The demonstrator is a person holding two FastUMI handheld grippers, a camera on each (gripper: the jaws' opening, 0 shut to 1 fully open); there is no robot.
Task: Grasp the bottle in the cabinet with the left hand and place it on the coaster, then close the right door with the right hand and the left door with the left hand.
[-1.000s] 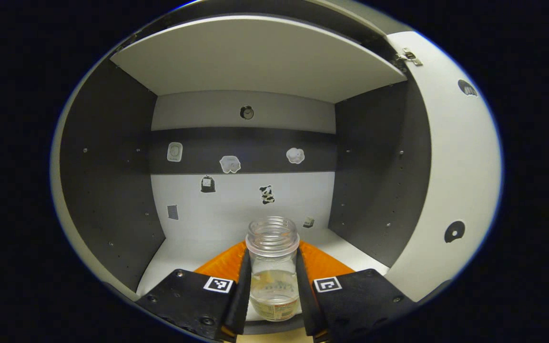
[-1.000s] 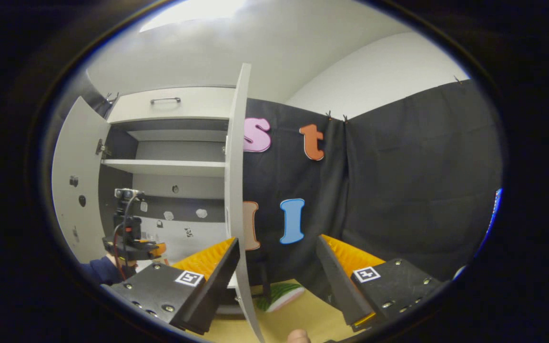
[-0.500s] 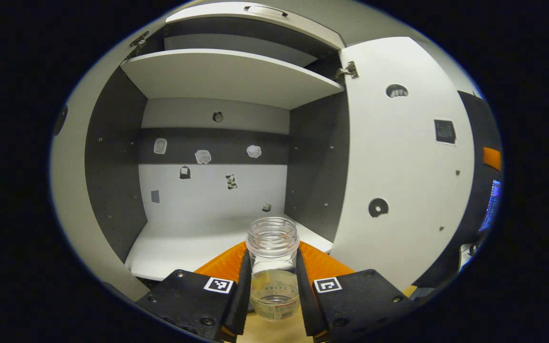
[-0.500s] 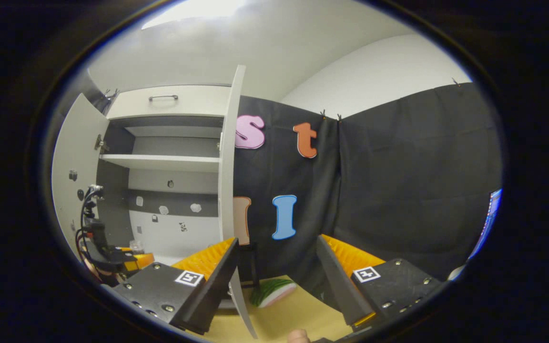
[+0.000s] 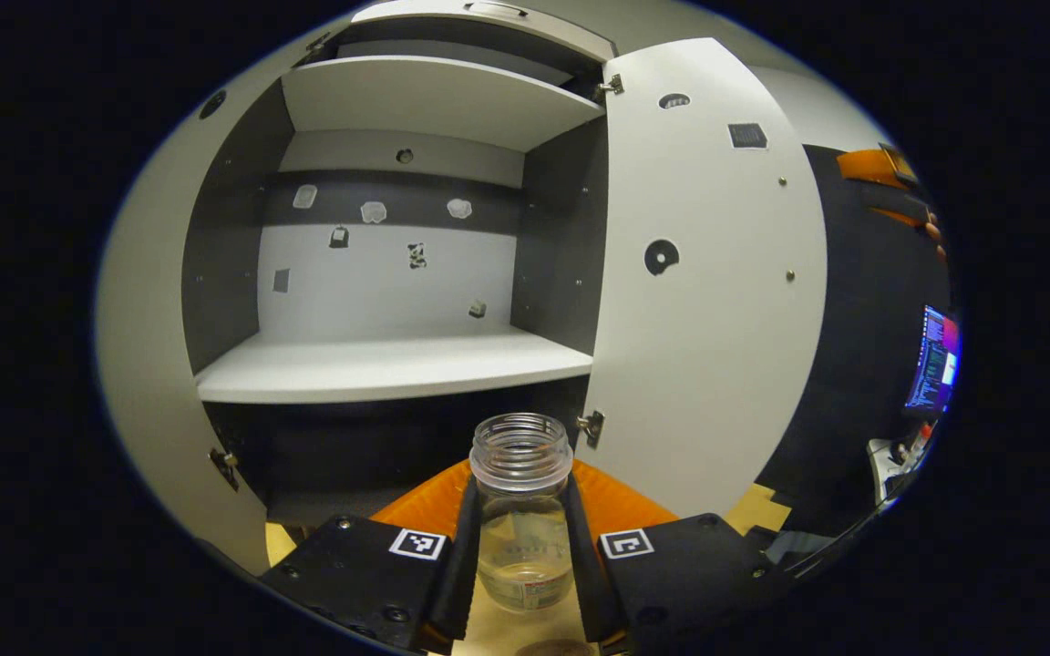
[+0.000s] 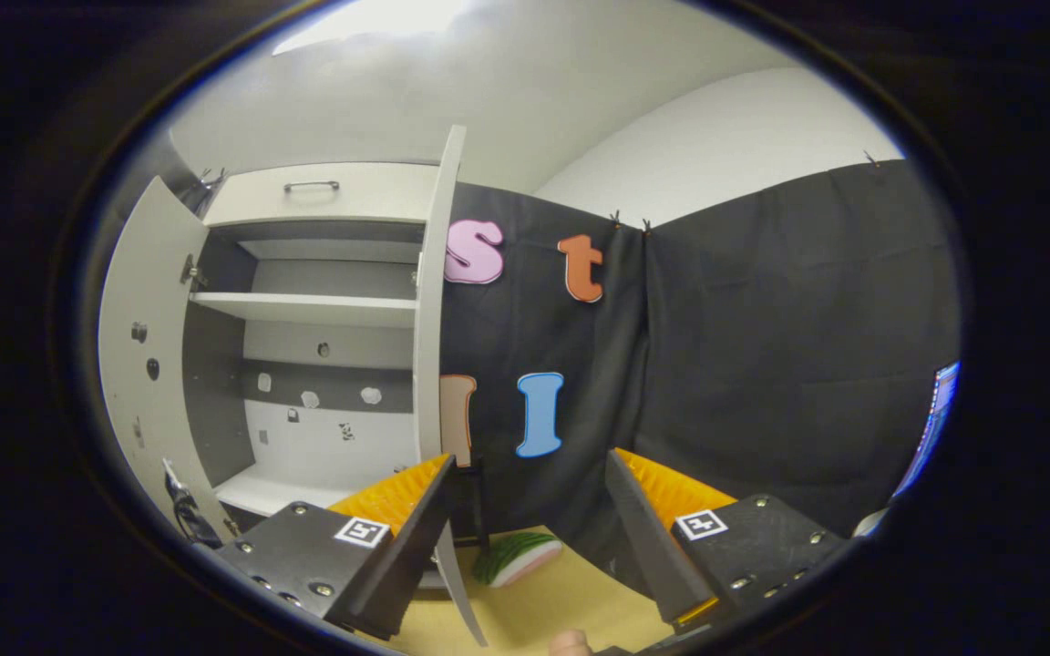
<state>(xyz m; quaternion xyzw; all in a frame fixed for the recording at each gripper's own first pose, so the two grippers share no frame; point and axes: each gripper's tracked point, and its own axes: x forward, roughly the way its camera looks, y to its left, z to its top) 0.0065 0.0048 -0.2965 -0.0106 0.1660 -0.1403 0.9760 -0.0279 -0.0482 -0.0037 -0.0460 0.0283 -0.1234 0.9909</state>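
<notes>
A clear, capless bottle (image 5: 521, 448) with a little liquid in it stands upright between the fingers of my left gripper (image 5: 521, 533), which is shut on its body. It hangs in front of the open cabinet, below the front edge of the white shelf (image 5: 388, 366) and above the wooden table (image 5: 498, 633). The right door (image 5: 707, 292) stands open to the bottle's right and the left door (image 5: 138, 364) to its left. My right gripper (image 6: 530, 538) is open and holds nothing; the right door (image 6: 429, 364) shows edge-on just past its left finger.
A watermelon-slice-shaped object (image 6: 516, 558) lies on the table (image 6: 561, 601) near the right door's lower corner. The drawer with a handle (image 6: 311, 187) tops the cabinet. The other gripper (image 5: 880, 173), with a hand on it, shows far right. A screen (image 5: 933, 360) glows at right.
My left gripper has drawn back out of the cabinet and down with the bottle; the shelf now lies above and behind it. The right gripper has hardly moved.
</notes>
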